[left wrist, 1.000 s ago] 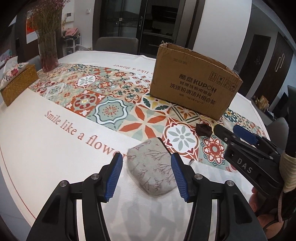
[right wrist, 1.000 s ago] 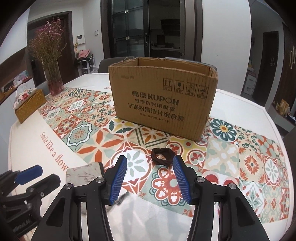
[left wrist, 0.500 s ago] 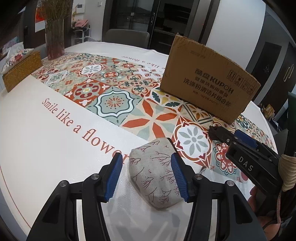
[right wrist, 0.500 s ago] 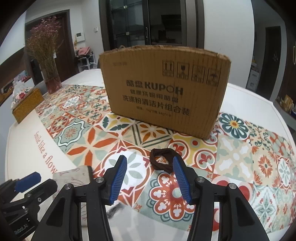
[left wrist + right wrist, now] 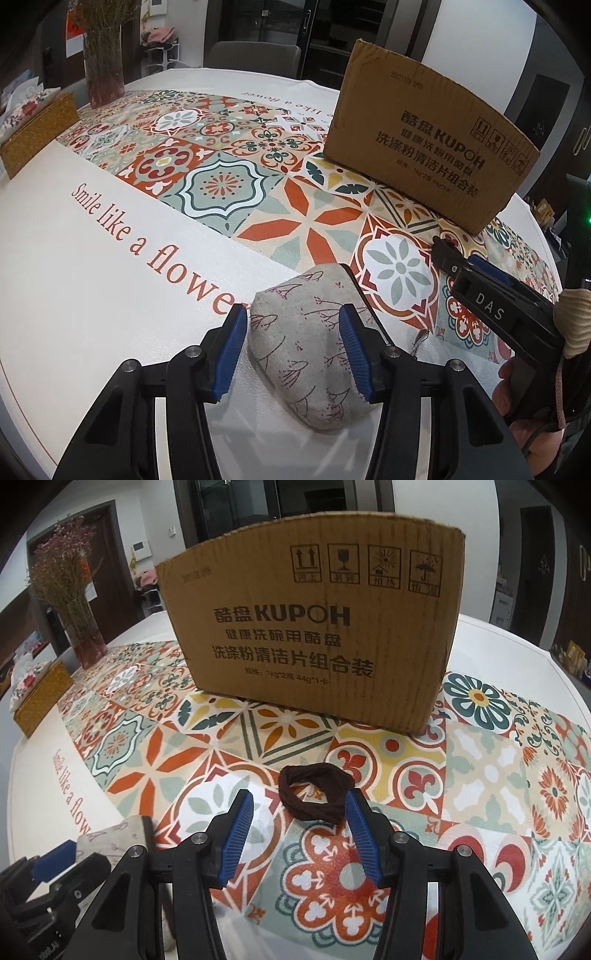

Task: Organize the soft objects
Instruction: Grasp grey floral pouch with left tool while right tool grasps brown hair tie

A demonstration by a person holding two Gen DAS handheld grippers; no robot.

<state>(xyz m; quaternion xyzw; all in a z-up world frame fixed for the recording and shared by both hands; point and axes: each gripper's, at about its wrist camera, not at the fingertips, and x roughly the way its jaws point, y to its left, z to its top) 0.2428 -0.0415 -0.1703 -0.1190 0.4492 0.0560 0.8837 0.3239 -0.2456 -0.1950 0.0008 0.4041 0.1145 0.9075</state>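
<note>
Both tools have come down and forward since a second ago — the cardboard box (image 5: 314, 627) looms larger in both views. The left hand-held gripper (image 5: 293, 354) now straddles the grey printed pouch (image 5: 306, 354) on the table (image 5: 74, 295), jaws apart, the pouch's long axis running away from the camera, slightly rightward. The right hand-held gripper (image 5: 297, 840), jaws apart, has closed in on the brown hair tie (image 5: 314, 794) — a flat loop on the patterned cloth, before the box.
</note>
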